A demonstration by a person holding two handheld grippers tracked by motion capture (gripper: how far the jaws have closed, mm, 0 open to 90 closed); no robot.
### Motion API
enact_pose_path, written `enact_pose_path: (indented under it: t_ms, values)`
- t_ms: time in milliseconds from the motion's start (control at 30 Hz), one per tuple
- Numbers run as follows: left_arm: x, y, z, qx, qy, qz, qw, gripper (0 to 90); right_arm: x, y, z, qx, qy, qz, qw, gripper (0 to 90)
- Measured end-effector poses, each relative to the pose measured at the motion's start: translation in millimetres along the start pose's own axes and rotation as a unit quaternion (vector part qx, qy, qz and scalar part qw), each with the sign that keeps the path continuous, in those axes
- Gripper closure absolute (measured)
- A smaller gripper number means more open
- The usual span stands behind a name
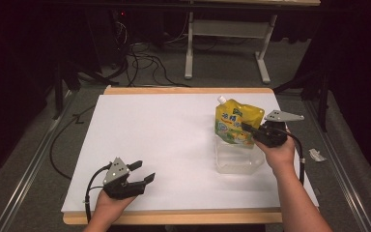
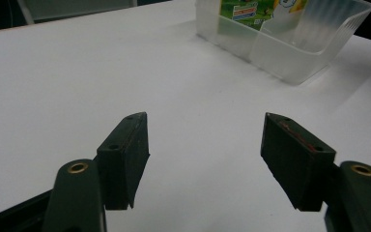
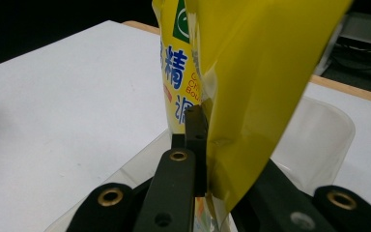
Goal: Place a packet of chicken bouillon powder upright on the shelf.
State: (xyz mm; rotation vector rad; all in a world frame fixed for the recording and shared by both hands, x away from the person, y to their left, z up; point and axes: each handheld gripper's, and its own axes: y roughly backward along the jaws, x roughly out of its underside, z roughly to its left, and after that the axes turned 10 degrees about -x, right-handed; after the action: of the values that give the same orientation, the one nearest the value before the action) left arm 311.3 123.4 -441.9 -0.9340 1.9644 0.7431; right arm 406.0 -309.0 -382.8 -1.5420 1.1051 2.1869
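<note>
A yellow spouted pouch (image 1: 235,121) with a white cap stands upright in a clear plastic container (image 1: 236,162) at the table's right. My right gripper (image 1: 249,129) is shut on the pouch's right edge; in the right gripper view the yellow film (image 3: 251,87) is pinched between the black jaws, above the container's rim (image 3: 338,121). My left gripper (image 1: 142,171) rests near the table's front left, open with nothing between its fingers (image 2: 125,154). In the left gripper view the container (image 2: 290,43) stands far off, apart from the jaws.
The white table top (image 1: 164,130) has a wooden edge at front and back. Beyond the far edge, cables (image 1: 140,60) lie on the floor by a white table frame (image 1: 227,43). A crumpled scrap (image 1: 316,155) lies off the table's right side.
</note>
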Motion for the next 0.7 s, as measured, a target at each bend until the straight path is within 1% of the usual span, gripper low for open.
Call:
enact_pose_path:
  t_ms: [33,67,200,333,433,533,700]
  values:
    - [0.0,0.0,0.1,0.0,0.001,0.0,1.0,34.5,1.8,0.0,-0.7,0.001,0.002,-0.004,1.0,90.0]
    - [-0.1,0.0,0.1,0.0,0.001,0.0,1.0,34.5,4.0,0.6,-1.7,0.0,-0.007,-0.006,1.0,90.0]
    - [0.2,-0.4,0.2,0.0,0.001,0.001,1.0,34.6,13.8,3.7,-7.7,-0.006,-0.026,-0.017,0.9995,90.0]
    - [0.6,-1.3,-0.5,0.001,0.003,0.001,1.0,34.5,19.0,4.0,-9.1,-0.003,-0.029,-0.015,0.9995,90.0]
    - [1.0,-1.6,-0.9,0.001,0.002,0.002,1.0,34.5,22.2,5.2,-11.1,-0.004,-0.035,-0.018,0.9992,89.6]
    - [1.3,-2.0,-0.8,0.001,0.001,0.003,1.0,34.5,23.0,5.6,-10.5,-0.002,-0.03,-0.018,0.9994,88.5]
    - [1.2,-1.7,-0.8,0.001,0.002,0.002,1.0,34.5,21.7,5.2,-8.8,0.003,-0.029,-0.015,0.9995,86.2]
